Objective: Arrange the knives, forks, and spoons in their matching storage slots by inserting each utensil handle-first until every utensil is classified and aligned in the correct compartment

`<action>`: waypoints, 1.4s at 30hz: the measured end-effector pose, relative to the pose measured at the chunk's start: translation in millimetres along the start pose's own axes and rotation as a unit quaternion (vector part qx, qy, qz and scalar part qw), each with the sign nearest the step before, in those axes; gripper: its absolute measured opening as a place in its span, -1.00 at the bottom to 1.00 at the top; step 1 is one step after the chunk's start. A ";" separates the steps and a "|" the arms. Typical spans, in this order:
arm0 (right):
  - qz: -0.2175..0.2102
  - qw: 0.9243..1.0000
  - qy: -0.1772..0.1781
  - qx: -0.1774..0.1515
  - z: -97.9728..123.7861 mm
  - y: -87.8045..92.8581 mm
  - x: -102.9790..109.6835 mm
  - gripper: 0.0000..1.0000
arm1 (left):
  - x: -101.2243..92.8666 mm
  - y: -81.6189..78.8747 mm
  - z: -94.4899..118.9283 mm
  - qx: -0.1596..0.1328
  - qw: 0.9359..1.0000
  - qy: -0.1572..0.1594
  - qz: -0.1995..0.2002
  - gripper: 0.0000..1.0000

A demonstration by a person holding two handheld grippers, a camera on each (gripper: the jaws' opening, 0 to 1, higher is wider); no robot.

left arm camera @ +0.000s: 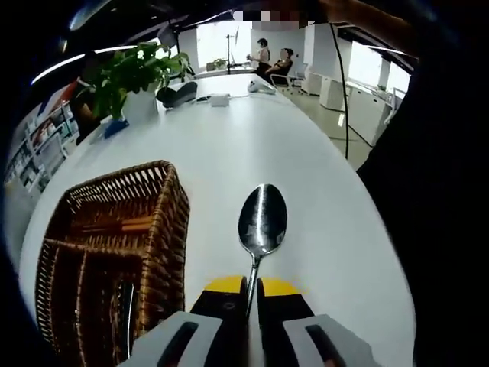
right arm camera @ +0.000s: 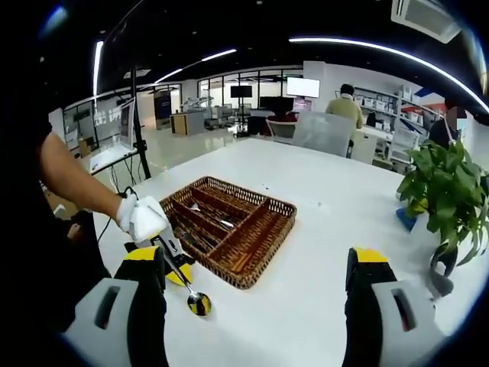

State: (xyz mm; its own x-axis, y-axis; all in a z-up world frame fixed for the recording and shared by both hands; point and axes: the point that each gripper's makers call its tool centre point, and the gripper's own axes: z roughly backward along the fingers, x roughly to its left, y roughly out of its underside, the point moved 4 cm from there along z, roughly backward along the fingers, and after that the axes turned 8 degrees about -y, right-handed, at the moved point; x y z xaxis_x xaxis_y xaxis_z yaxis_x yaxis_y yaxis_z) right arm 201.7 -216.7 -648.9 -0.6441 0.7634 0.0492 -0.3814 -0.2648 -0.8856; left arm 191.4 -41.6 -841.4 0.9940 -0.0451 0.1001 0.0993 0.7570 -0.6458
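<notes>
The left gripper has its fingers clamped narrow on the handle of a spoon, bowl pointing forward and away from the camera, held just above the white counter. The wicker tray sits just beside it. In the right gripper view the same spoon hangs bowl-down from the left gripper, gripped by a gloved hand, close to the tray's near corner.

The right gripper is empty, its fingers spread wide over bare counter.

The tray has several long slots; a few utensils already lie in them, one with a shiny end, though which kind each is I cannot tell.

The step in hand looks like carrying the spoon to its slot. Since the handle is inside the fingers and the bowl leads, the next move likely calls for turning the spoon, or passing it to the free gripper, so the handle goes in first, then lining it up with the slot's length.

No brand, label or readable writing shows on the spoon, tray or grippers.
</notes>
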 end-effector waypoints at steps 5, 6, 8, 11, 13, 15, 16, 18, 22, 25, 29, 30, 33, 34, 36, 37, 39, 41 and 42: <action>0.000 1.000 -0.001 -0.001 -0.4 -0.7 1.2 0.99 | 2.5 0.8 -0.8 0.001 1.000 -0.003 0.000 -0.97; 0.000 1.000 -0.001 -0.001 -0.3 -0.8 1.4 0.99 | 2.9 0.3 -0.7 0.001 1.000 -0.004 0.010 -0.97; 0.001 1.000 -0.001 -0.001 0.2 -1.2 2.0 0.99 | 1.9 0.2 -0.4 0.005 1.000 -0.006 0.010 -0.99; 0.001 1.000 0.000 -0.001 1.2 -1.1 2.2 0.99 | -0.2 -0.4 0.0 0.014 1.000 -0.006 -0.009 -1.00; 0.002 1.000 -0.001 0.000 1.5 -0.8 2.6 0.99 | -0.3 0.3 1.3 0.019 1.000 -0.005 -0.005 -1.00; 0.003 1.000 -0.001 0.001 1.5 -0.6 3.4 0.99 | -0.6 -0.4 2.9 0.022 1.000 -0.004 0.001 -1.00; 0.003 1.000 -0.002 0.001 1.5 -0.7 3.6 0.99 | -1.3 -1.5 4.9 0.023 1.000 -0.003 0.003 -1.00; 0.004 1.000 -0.004 0.002 0.9 -1.4 5.0 0.99 | -1.7 -3.8 8.6 0.027 1.000 -0.002 0.003 -1.00; 0.008 1.000 -0.007 0.001 -0.8 -3.4 7.6 0.99 | -2.1 -8.4 16.9 0.030 1.000 0.003 0.006 -1.00; 0.009 1.000 -0.009 0.000 -1.4 -5.0 8.8 0.99 | -1.9 -9.4 24.8 0.044 0.999 0.004 0.000 -1.00; 0.012 1.000 -0.011 -0.001 -1.8 -6.5 10.2 0.99 | -0.3 -12.6 36.1 0.052 0.999 0.004 0.003 -1.00; 0.012 1.000 -0.011 -0.002 -1.9 -7.3 10.7 0.99 | 0.4 -13.2 39.9 0.054 0.999 0.003 0.006 -1.00; 0.014 1.000 -0.012 -0.003 -2.3 -9.2 11.9 0.99 | 1.4 -15.0 48.0 0.053 0.998 0.002 0.022 -1.00; 0.016 1.000 -0.013 -0.004 -2.7 -10.1 12.5 0.99 | 2.3 -16.0 52.1 0.055 0.998 0.000 0.024 -1.00; 0.018 1.000 -0.015 -0.005 -3.2 -11.7 14.2 0.99 | 3.1 -17.9 58.8 0.056 0.998 -0.004 0.024 -1.00; 0.021 1.000 -0.017 -0.004 -3.3 -12.2 15.0 0.99 | 3.6 -18.8 62.5 0.058 0.998 -0.006 0.022 -1.00; 0.025 1.000 -0.017 -0.004 -3.3 -13.9 15.6 0.99 | 6.3 -22.2 75.4 0.063 0.998 -0.010 0.017 -1.00; 0.018 1.000 -0.019 -0.010 -3.2 -16.8 16.5 0.99 | 4.3 -26.0 84.0 0.063 0.998 0.004 0.028 -1.00; 0.015 1.000 -0.022 -0.013 -3.5 -18.2 17.3 0.99 | 5.8 -28.2 87.9 0.061 0.998 0.000 0.029 -1.00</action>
State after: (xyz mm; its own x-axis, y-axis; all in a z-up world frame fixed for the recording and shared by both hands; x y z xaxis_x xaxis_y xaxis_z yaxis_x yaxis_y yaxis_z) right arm 199.8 -196.6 -633.5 -0.6837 0.7286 0.0414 -0.3445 -0.2722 -0.8984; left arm 190.2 -5.9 -756.0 0.9978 0.0010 0.0662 0.0359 0.8320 -0.5537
